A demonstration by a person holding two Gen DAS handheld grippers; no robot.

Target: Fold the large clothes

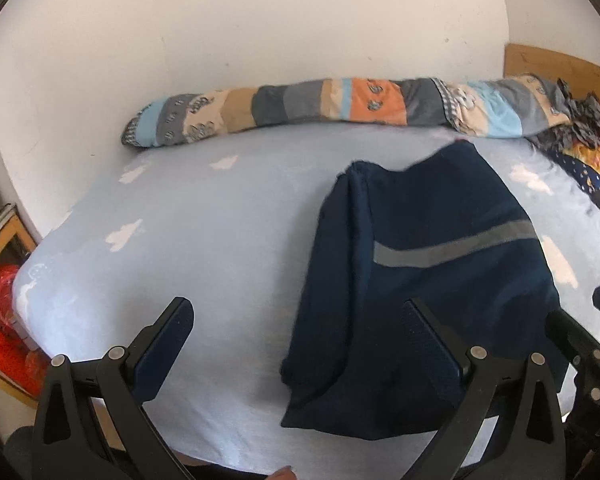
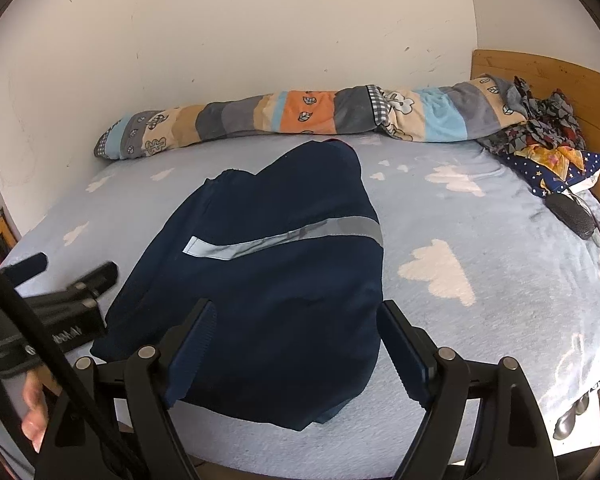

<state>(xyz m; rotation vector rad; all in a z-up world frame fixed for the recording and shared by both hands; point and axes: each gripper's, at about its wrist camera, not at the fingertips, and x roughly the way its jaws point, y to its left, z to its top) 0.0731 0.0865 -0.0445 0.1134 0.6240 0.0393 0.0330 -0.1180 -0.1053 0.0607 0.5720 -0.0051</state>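
A navy garment [image 1: 420,264] with a grey reflective stripe lies folded on the light blue bed sheet [image 1: 200,248]. My left gripper [image 1: 298,314] is open. Its left finger is over bare sheet and its right finger is over the garment's near left part. In the right wrist view the same garment [image 2: 268,280] fills the middle. My right gripper [image 2: 296,310] is open, its two fingers straddling the garment's near end without pressing it. The left gripper [image 2: 66,268] shows at the left, beside the garment's edge. The right gripper [image 1: 580,308] shows at the right edge of the left wrist view.
A rolled patchwork quilt [image 2: 300,116] lies along the back wall. Crumpled clothes [image 2: 548,132] are heaped by the wooden headboard [image 2: 540,68], with a black object [image 2: 572,216] on the sheet nearby. A red item [image 1: 4,332] sits off the bed's left edge. A hand [image 2: 32,412] is at the lower left.
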